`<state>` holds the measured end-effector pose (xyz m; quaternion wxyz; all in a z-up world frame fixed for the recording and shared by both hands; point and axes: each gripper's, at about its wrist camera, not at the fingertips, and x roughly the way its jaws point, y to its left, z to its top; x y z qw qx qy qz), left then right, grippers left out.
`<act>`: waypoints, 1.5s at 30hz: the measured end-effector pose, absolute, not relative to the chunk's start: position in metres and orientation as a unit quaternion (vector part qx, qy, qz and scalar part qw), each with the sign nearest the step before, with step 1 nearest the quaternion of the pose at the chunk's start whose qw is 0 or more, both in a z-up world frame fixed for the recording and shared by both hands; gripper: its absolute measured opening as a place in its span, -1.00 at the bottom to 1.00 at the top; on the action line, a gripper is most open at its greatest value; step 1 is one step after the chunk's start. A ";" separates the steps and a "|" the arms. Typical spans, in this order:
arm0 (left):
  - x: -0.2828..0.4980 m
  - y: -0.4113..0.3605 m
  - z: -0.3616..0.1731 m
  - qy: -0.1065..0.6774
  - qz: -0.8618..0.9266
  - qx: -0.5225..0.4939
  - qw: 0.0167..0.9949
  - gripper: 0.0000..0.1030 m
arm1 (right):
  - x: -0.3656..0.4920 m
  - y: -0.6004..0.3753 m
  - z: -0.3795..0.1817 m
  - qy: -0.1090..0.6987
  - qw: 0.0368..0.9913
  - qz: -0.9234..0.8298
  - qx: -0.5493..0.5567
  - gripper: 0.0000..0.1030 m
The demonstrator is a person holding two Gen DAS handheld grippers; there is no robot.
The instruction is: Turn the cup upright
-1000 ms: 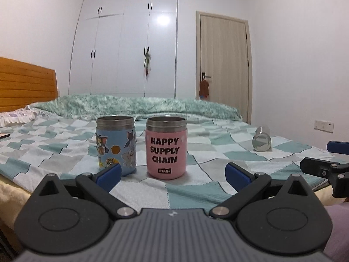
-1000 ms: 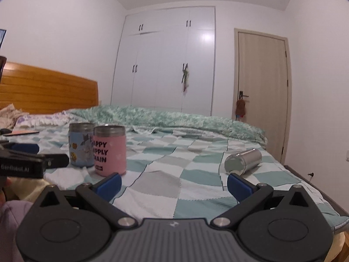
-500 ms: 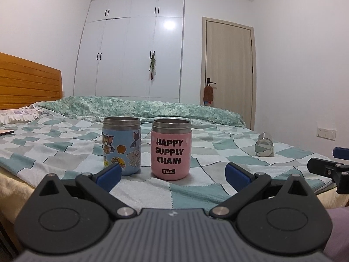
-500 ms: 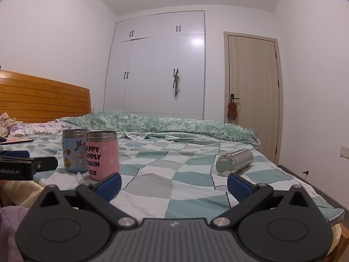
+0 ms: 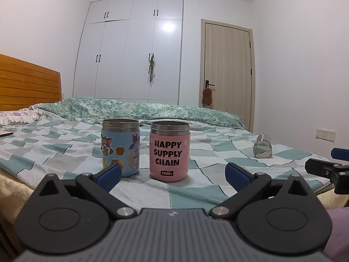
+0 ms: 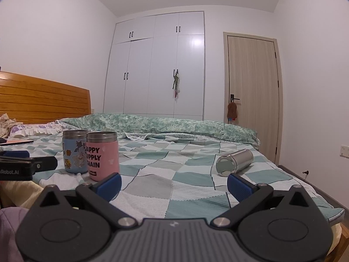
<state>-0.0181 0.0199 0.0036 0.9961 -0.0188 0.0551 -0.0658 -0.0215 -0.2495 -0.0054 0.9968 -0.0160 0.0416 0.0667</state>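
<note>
A bare steel cup (image 6: 234, 162) lies on its side on the checked bedspread, at the right; it also shows in the left wrist view (image 5: 262, 146). A pink cup (image 5: 169, 151) marked HAPPY SUPPLY CHAIN and a blue cartoon cup (image 5: 120, 147) stand upright side by side; both show in the right wrist view, pink cup (image 6: 102, 155) and blue cup (image 6: 74, 155). My left gripper (image 5: 172, 174) is open and empty, just short of the two upright cups. My right gripper (image 6: 174, 183) is open and empty, short of the steel cup.
The bed (image 5: 54, 150) has a wooden headboard (image 6: 43, 100) at the left and a rolled green quilt (image 5: 139, 111) at the back. A phone (image 6: 16, 142) lies by the pillows. White wardrobe (image 6: 161, 65) and a door (image 6: 253, 91) stand behind.
Both grippers have tilted up and moved slightly, so the cups sit lower in the views. The cups have not moved. Both grippers stay open.
</note>
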 end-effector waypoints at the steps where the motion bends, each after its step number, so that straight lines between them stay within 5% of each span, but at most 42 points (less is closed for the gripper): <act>1: -0.018 0.020 0.004 0.055 -0.066 -0.019 0.996 1.00 | -0.021 -0.249 -0.006 0.042 0.997 0.067 -0.016 1.00; 45: -0.022 0.016 0.005 0.048 -0.063 -0.016 0.997 1.00 | -0.021 -0.248 -0.006 0.042 0.997 0.067 -0.020 1.00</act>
